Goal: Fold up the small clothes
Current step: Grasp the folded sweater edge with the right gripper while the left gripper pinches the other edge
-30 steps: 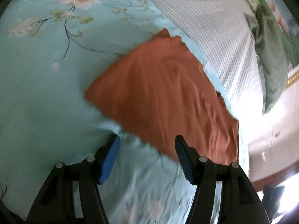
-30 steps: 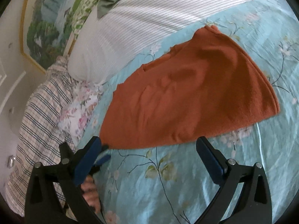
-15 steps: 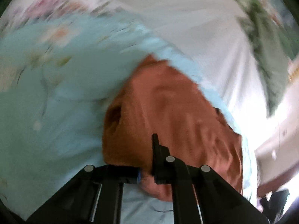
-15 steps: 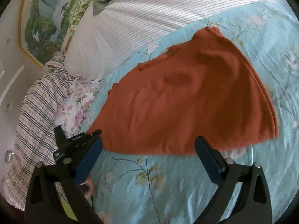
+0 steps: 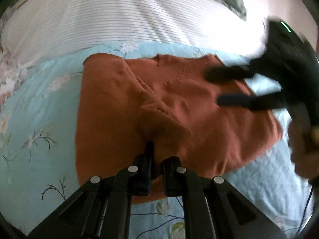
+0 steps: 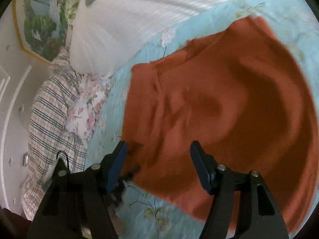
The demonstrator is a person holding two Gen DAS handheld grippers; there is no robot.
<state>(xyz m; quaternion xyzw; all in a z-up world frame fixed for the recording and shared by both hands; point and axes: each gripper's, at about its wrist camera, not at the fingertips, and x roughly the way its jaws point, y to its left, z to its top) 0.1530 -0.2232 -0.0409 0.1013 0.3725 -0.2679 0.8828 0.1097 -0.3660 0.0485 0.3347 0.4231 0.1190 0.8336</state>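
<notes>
The orange cloth (image 5: 123, 109) lies spread on the blue floral sheet (image 5: 37, 123), just below the striped pillow (image 5: 119, 18). The left gripper (image 5: 156, 159) is clamped tight on the cloth's near edge — its fingers are almost together, with a pinched fold of fabric rising up between them. That fold makes a raised flap near the middle of the cloth, with a diagonal crease running off toward the far left corner.

In the left wrist view the right gripper (image 5: 229, 87) comes in from the right side, blurry, over the cloth's right part. Its jaws stand wide apart, and nothing is between them. The right wrist view backs that up: the right gripper (image 6: 157, 159) hangs open over the cloth (image 6: 229, 109), with the left finger near the cloth's left edge and the other over the fabric itself. Can't tell if the tips touch it.

Off to the left in that view sit a plaid fabric (image 6: 49, 109) and a painting (image 6: 37, 20) on the wall — both well apart from the cloth.
</notes>
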